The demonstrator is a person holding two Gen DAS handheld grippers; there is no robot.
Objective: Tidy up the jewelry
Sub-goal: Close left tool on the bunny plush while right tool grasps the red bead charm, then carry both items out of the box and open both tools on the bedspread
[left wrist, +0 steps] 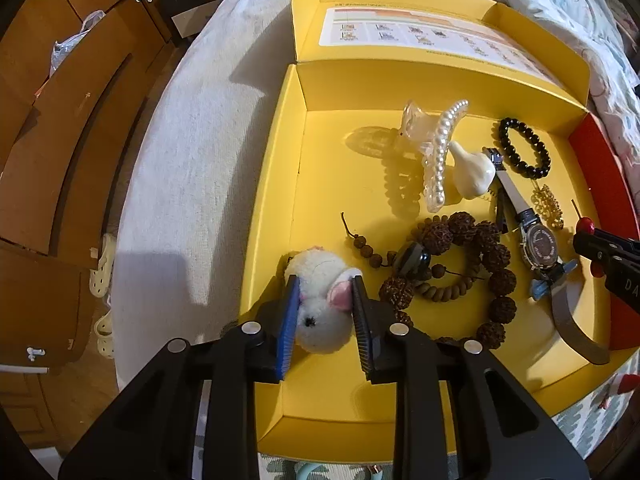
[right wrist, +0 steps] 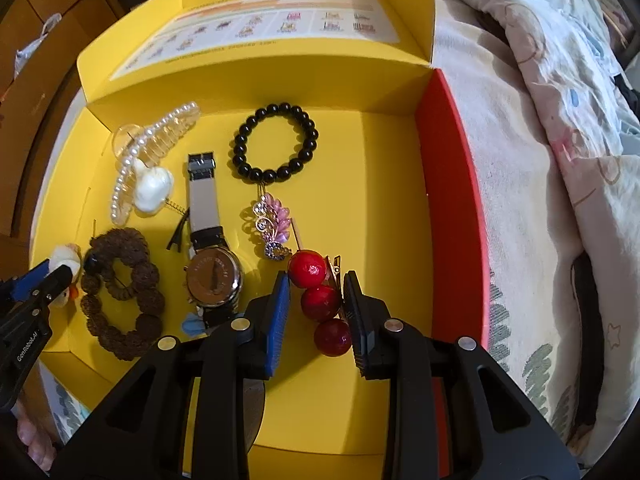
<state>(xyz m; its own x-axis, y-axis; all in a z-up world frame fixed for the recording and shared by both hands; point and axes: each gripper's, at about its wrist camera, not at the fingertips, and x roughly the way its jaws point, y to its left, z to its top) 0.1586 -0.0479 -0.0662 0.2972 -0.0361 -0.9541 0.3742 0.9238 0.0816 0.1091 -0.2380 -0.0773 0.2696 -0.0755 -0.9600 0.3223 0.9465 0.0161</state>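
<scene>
My left gripper [left wrist: 325,284] is shut on a white plush animal clip [left wrist: 320,312] over the front left of the yellow box [left wrist: 280,160]. My right gripper [right wrist: 315,282] is shut on a red-ball hair clip [right wrist: 320,302] over the box's right part. In the box lie a pearl claw clip [right wrist: 148,148], a white bird figure [right wrist: 154,188], a black bead bracelet [right wrist: 276,142], a wristwatch [right wrist: 214,276], a purple brooch [right wrist: 270,222] and brown bead bracelets [right wrist: 120,284].
The box's open lid [right wrist: 260,24] stands at the back and its red right wall [right wrist: 448,184] lies beside a rumpled quilt [right wrist: 560,100]. The box sits on a white bed cover [left wrist: 192,152]. Wooden cabinets [left wrist: 60,120] stand at the left.
</scene>
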